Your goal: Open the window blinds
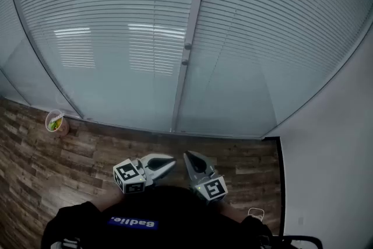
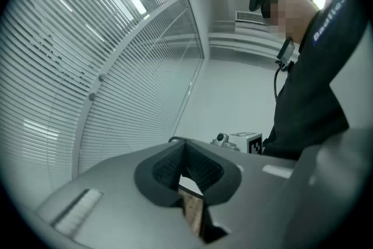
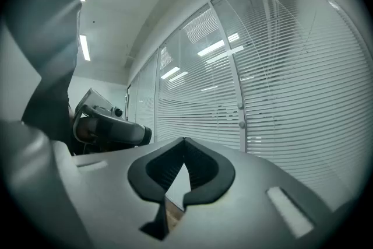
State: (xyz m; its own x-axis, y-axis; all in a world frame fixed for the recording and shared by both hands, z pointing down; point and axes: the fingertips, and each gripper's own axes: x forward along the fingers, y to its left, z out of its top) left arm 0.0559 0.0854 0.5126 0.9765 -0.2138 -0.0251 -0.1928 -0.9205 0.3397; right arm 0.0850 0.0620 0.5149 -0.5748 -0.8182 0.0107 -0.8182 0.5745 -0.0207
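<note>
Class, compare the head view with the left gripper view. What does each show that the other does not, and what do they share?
Only the head view shows a cup standing on the floor near the glass. Only the left gripper view shows a ceiling vent and the camera on the person's head. Both show the blinds, the two knobs on the frame post, the left gripper with its jaws together, and part of the right gripper.

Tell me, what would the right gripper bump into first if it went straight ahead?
The right gripper would probably meet the window, left of its post. The left gripper sits off to the side, seemingly clear of that line; depth is hard to judge.
</note>
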